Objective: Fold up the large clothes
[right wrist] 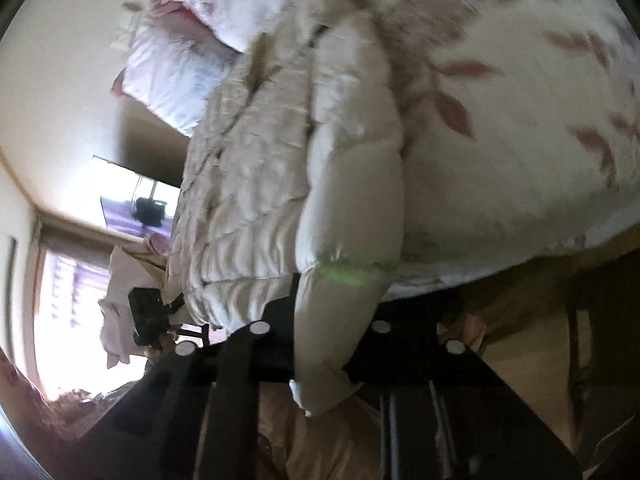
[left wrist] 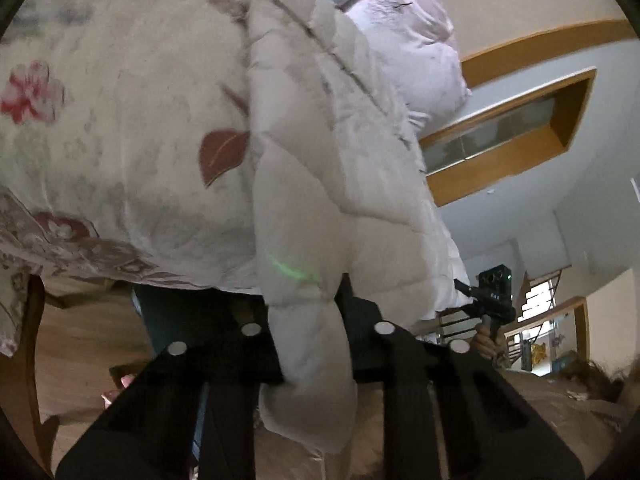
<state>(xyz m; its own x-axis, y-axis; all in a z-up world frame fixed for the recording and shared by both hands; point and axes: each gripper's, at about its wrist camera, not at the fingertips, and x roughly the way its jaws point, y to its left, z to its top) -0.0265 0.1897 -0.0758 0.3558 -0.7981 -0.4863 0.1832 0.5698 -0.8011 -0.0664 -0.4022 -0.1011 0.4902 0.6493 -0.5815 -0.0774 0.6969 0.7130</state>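
Note:
A puffy white quilted coat [left wrist: 320,152] lies across a floral bed cover [left wrist: 120,120]. My left gripper [left wrist: 316,332] is shut on one end of the coat, and a bunched fold hangs down between the fingers. My right gripper [right wrist: 320,332] is shut on another end of the same coat [right wrist: 348,184], held up off the bed. The right gripper also shows in the left wrist view [left wrist: 488,300], small at the right, gripping the coat's far edge. The left gripper shows in the right wrist view [right wrist: 152,316] at the left.
Pink pillows [left wrist: 412,48] sit at the head of the bed [right wrist: 520,100]. A wood-trimmed opening [left wrist: 520,120] and stair railing [left wrist: 560,312] are on the right. A bright window [right wrist: 72,300] is on the left. Wood floor [left wrist: 88,344] lies below.

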